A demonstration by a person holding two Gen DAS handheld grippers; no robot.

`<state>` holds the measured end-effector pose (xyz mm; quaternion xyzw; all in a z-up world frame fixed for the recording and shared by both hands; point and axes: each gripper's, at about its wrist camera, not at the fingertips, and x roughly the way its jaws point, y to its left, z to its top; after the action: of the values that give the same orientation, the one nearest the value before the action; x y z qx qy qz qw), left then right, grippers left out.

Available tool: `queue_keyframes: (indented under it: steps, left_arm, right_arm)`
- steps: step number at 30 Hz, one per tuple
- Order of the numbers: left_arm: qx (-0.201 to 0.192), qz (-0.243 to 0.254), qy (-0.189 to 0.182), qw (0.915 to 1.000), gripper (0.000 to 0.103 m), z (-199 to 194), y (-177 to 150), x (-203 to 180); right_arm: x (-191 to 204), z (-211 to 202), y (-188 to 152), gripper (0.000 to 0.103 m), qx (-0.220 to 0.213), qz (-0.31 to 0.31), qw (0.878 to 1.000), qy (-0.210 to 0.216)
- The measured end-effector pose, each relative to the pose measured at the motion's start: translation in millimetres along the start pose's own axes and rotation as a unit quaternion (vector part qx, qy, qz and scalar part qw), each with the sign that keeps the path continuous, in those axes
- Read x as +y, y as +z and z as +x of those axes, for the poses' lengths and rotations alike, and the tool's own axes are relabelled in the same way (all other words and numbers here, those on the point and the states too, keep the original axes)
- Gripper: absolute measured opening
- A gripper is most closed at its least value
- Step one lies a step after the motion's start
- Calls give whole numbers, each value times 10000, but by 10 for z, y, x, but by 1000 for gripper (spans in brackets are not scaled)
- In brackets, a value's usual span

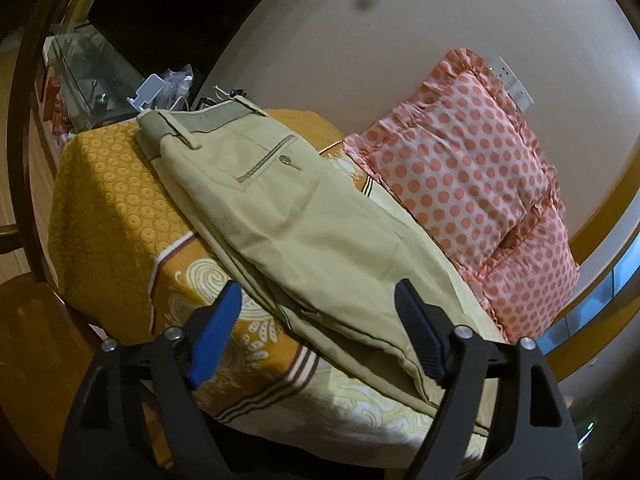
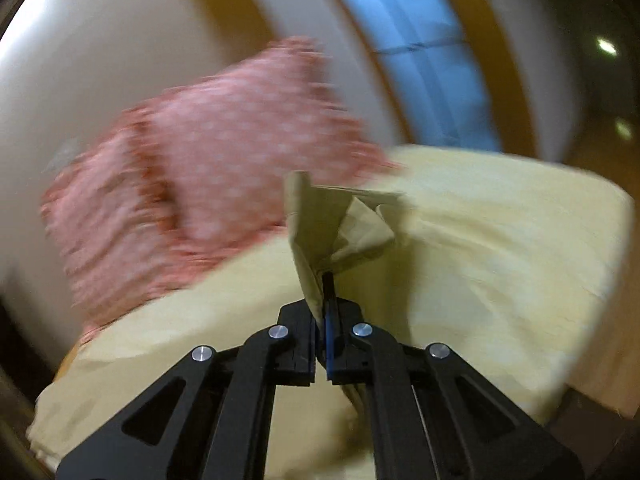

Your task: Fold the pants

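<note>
**Carrying the hem over for the cross fold**

Lying lengthwise on the bed (image 1: 120, 184), the khaki pants (image 1: 296, 216) have their legs stacked, the waistband at the far end beside the polka-dot pillow (image 1: 460, 168). The left gripper (image 1: 320, 332) hangs released, its jaws spread wide on either side of the near leg section without touching it. The right gripper (image 2: 325, 304) is clenched on a bunch of the pants' fabric, probably the hem, held up off the sheet; that view is blurred. Judging by this, the step in hand is folding hem towards waistband. Next, the held end should be laid squarely, edges matched, then let go.
</note>
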<state>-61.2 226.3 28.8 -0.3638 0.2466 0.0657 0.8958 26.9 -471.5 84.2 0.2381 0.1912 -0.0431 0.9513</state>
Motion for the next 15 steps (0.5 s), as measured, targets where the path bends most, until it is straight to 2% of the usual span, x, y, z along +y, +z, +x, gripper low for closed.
queue_keyframes:
  steps: [3,5,6,8,10,11,12,13,14,15]
  left_arm:
    - [11,-33,-20,10000,83,21,24,38]
    - [40,-69,-12,10000,84,42,36,60]
    - [61,-83,-19,9999,84,54,42,65]
    - [89,-119,-38,9999,85,76,48,77]
    - [108,-138,-32,9998,86,94,52,95]
    - [109,-147,-31,9998,86,98,57,105]
    - [95,-173,-60,9998,87,101,68,122]
    - [88,-193,-64,9998,88,101,86,135]
    - [68,-228,-47,9997,89,100,109,152]
    - [50,-251,-35,9997,89,99,125,170]
  right_arm:
    - [832,88,22,3,138,-480,9930,1067]
    - [1543,194,-144,3,508,-803,9759,1963]
    - [1740,221,-227,3,645,-897,9694,2190]
    - [2320,309,-567,3,1201,-1226,9425,2868]
    - [2816,387,-1013,4,1828,-1741,9140,3175]
    - [3009,419,-1241,6,2137,-2045,9005,3187]
    - [3158,448,-1443,10,2443,-2330,8872,3144]
    - [3293,471,-1669,21,2855,-2605,8687,3099]
    - [3341,470,-1800,47,3103,-2682,8591,3063]
    - [3344,447,-1850,57,3184,-2661,8556,3093]
